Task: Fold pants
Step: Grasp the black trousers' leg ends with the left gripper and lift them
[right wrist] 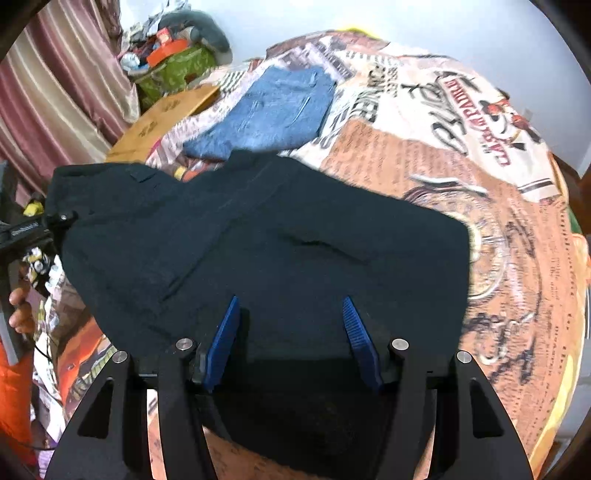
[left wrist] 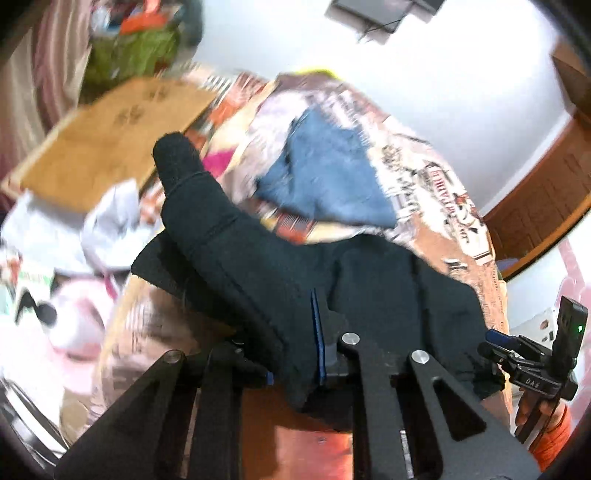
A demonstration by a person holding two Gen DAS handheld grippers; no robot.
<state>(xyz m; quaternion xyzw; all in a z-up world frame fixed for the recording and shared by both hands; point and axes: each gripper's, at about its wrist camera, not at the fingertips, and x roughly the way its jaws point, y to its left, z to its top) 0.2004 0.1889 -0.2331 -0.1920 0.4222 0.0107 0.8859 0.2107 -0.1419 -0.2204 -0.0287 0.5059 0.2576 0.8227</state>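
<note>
White wall [right wrist: 424,22] backs a bed covered by a printed bedspread [right wrist: 424,147] in orange, cream and brown, with lettering and cartoon figures. Beyond the left tongs [left wrist: 295,365] and to their left, striped maroon curtains [right wrist: 55,92] hang, and a flat cardboard box [left wrist: 110,140] lies on the bed near them. Past that box sits a green patterned bag [right wrist: 177,70] stuffed with mixed items, an orange one on top; the rest are too blurred to name. Ahead of both tongs, folded blue jeans [right wrist: 273,110] lie on the bedspread. A wooden door [left wrist: 546,177] shows to the right in the left wrist view, and white and pink cloth [left wrist: 107,221] is heaped to the left.

Black pants [right wrist: 258,240] lie spread on the bedspread directly ahead of the right tongs [right wrist: 291,343], reaching left to the other tool. Those right tongs stand apart, blue pads [right wrist: 225,332] either side of the fabric's near edge, pinching nothing. The left tongs are clamped on a fold of the pants, lifting a black strip upward in front of the camera.
</note>
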